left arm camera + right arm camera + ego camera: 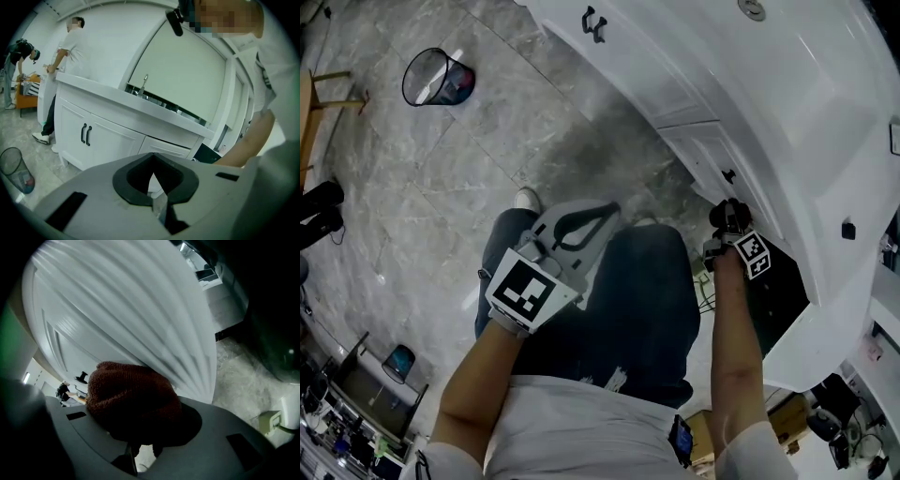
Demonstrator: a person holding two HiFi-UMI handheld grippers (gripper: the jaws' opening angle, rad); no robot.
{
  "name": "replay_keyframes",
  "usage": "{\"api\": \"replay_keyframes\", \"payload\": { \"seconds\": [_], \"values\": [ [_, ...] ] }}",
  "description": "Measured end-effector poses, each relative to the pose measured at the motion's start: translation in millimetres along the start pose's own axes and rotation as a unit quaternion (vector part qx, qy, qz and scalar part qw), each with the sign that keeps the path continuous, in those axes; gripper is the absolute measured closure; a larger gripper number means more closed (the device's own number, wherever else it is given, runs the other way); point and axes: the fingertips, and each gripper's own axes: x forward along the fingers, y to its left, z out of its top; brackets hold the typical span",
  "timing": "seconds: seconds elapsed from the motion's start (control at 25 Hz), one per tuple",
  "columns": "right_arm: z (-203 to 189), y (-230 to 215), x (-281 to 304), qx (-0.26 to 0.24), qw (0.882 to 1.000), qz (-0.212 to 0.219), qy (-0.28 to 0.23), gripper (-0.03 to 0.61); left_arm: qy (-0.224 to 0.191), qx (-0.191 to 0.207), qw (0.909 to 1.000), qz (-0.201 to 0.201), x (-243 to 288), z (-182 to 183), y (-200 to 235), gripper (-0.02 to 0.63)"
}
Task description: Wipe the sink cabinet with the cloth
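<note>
Head view: your right gripper (728, 220) is up at the sink cabinet (694, 103), whose front runs from 11 to 5 o'clock. Your left gripper (574, 234) hangs well apart at its 9.

Left gripper view: jaws pressed together, nothing between.

Right gripper view: jaws pinch the brown cloth (131, 399), with the cabinet at 12, seemingly touching.

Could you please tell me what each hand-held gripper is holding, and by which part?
The right hand-held gripper grips the brown cloth by its bunched lower part; the left hand-held gripper is shut on nothing.
</note>
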Motion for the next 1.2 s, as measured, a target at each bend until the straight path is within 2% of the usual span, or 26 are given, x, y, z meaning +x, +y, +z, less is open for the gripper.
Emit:
{"api": "replay_keyframes", "payload": {
  "seconds": [0.36, 0.72, 0.92, 1.2],
  "values": [
    [-9, -12, 21, -0.032, 0.999, -0.025, 0.03, 0.476, -0.01, -0.02, 0.9996, 0.015, -9, -6, 15, 0.603],
    [-16, -6, 38, -0.06, 0.997, -0.048, 0.03, 0.476, -0.009, -0.039, 0.9984, 0.041, -33, -18, 25, 0.603],
    [-25, 22, 58, -0.072, 0.996, -0.037, 0.033, 0.476, -0.017, -0.049, 0.9974, 0.051, -43, -17, 35, 0.603],
    [-40, 76, 96, -0.065, 0.997, -0.004, 0.031, 0.476, -0.027, -0.053, 0.9955, 0.074, -61, -16, 54, 0.603]
  ]
}}
